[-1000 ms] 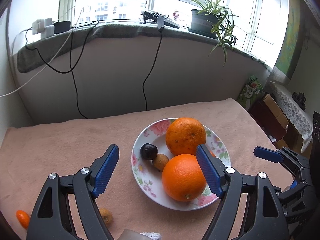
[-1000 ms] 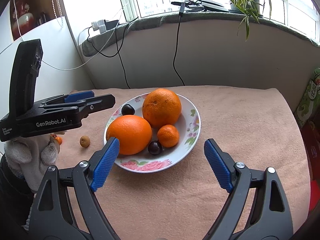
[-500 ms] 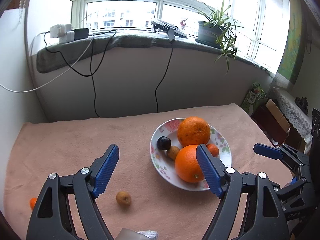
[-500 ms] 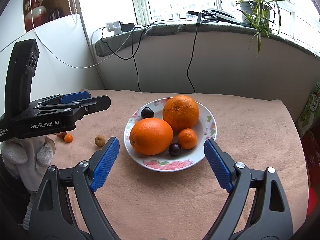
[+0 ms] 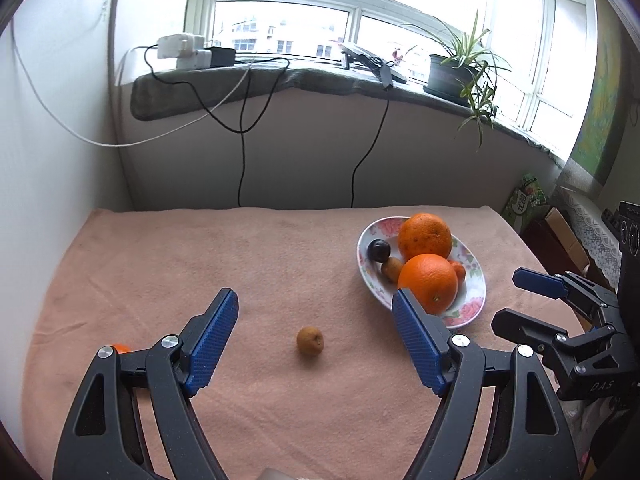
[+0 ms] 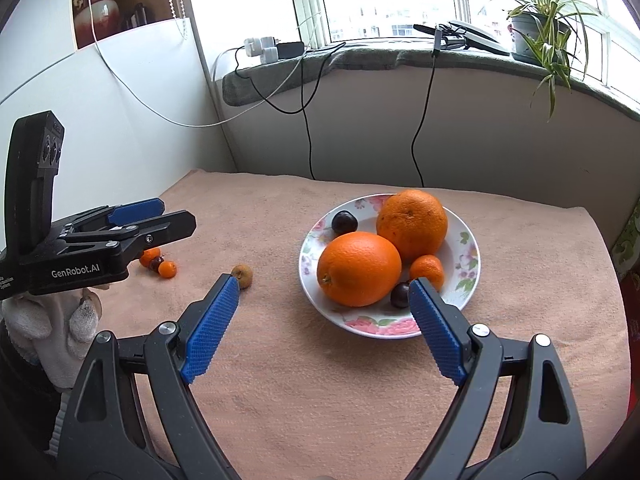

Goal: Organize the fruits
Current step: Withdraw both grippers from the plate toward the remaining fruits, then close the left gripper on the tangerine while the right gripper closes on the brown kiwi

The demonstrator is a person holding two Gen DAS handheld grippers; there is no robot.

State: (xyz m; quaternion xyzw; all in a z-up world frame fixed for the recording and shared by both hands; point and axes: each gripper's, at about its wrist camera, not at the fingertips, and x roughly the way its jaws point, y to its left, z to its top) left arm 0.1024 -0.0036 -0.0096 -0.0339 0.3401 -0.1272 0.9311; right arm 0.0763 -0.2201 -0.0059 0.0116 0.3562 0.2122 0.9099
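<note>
A floral plate (image 5: 474, 298) (image 6: 466, 258) holds two big oranges (image 5: 427, 282) (image 6: 358, 268), a small tangerine (image 6: 427, 270), dark plums (image 6: 345, 221) and a small brown fruit (image 5: 391, 268). A loose brown fruit (image 5: 310, 341) (image 6: 243, 275) lies on the pink cloth, left of the plate. My left gripper (image 5: 316, 340) is open and empty, with that brown fruit between its fingers' lines, farther ahead. My right gripper (image 6: 324, 318) is open and empty in front of the plate. Small tangerines and a dark fruit (image 6: 160, 265) lie at the far left.
A small orange fruit (image 5: 120, 348) peeks out behind the left finger. The table is walled at the left and back, with cables hanging from the windowsill (image 5: 280, 80). A potted plant (image 6: 536, 28) stands on the sill. Boxes (image 5: 560, 232) stand past the table's right edge.
Both grippers have pulled back from the plate. The left one has swung left, so the plate now sits at its right and the loose brown fruit lies ahead of it.
</note>
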